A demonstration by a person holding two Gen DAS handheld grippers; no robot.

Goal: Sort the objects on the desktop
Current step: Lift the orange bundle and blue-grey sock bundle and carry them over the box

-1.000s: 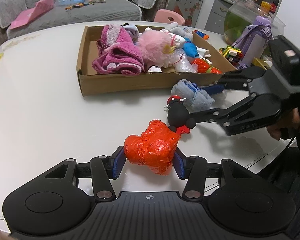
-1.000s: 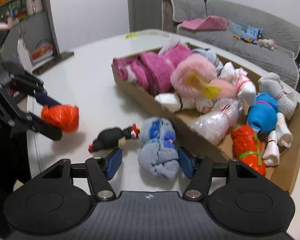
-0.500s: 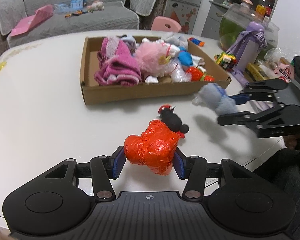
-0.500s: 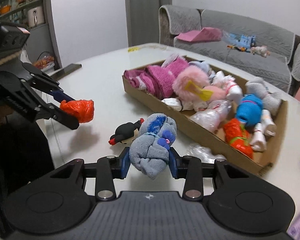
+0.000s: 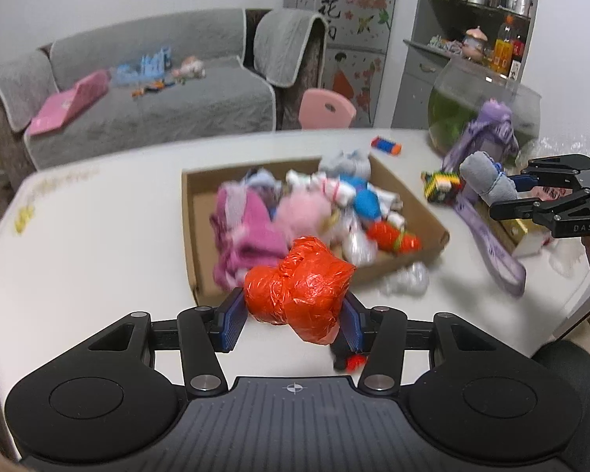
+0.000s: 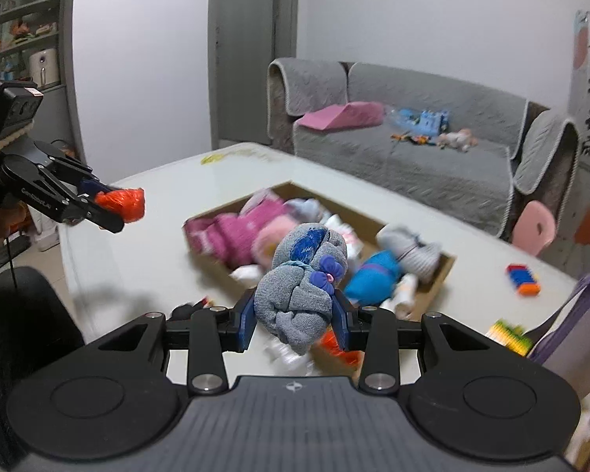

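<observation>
Orange plastic bundle (image 5: 301, 287): crinkled film, clamped between the pads of the left claw (image 5: 293, 316), held above the desk (image 5: 98, 244) just short of the cardboard box's near wall.
Grey towelling roll (image 6: 301, 287): soft, tied with a small purple bow, squeezed in the right claw (image 6: 294, 316), also off the desk and on the near side of the box.
Cardboard box (image 5: 428, 218): shallow, already crowded with pink and blue soft things; the freest floor seems to be its near left corner, though blur makes this uncertain.
Step in hand: carrying both bundles over to the box, as I judge it.
Doing it well: clear the box wall before lowering; drop into a gap, not onto the pile's edge; release one claw at a time so they stay apart.
Risk: slick film may slide out; keep the squeeze until it is over the box.
</observation>
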